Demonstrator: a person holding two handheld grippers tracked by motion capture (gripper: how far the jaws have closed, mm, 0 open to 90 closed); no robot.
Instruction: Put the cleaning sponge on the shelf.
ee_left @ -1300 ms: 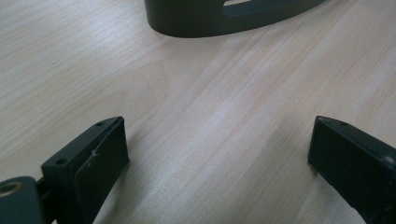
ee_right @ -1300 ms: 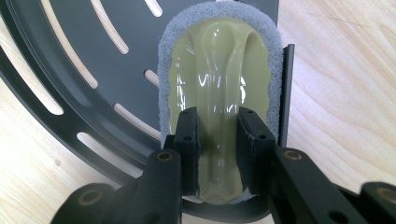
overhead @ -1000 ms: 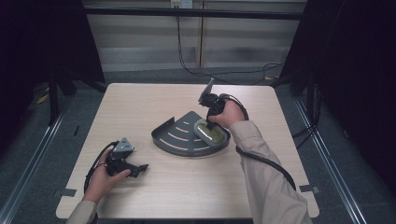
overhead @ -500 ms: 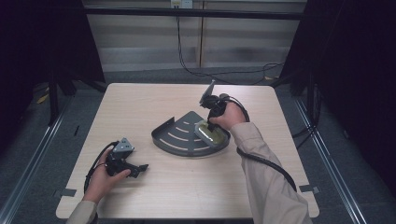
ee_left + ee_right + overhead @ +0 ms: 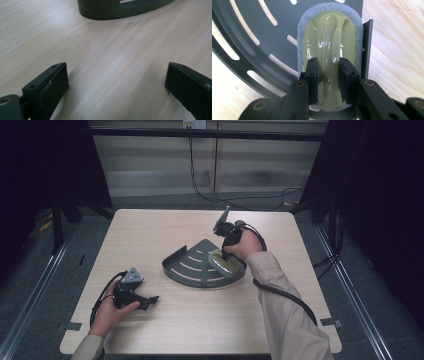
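Scrubber pinched in corner tray, right side.
High view: right gripper (image 5: 226,251) over scrubber (image 5: 223,263) inside tray (image 5: 192,275) on surface (image 5: 150,235); left gripper (image 5: 145,301) well apart. Left gripper view: jaws spread, holding nothing. Right gripper view: jaws clamped across scrubber's (image 5: 329,47) ridge, long axis running straight ahead.

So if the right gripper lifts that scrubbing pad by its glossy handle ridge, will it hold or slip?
The scrubbing pad probably lifts easily: foam base and a hollow-looking plastic top suggest little weight. The right gripper has its jaws on either side of the raised ridge, a fair hold, though the glossy surface might slip. The grey foam edge likely flexes.
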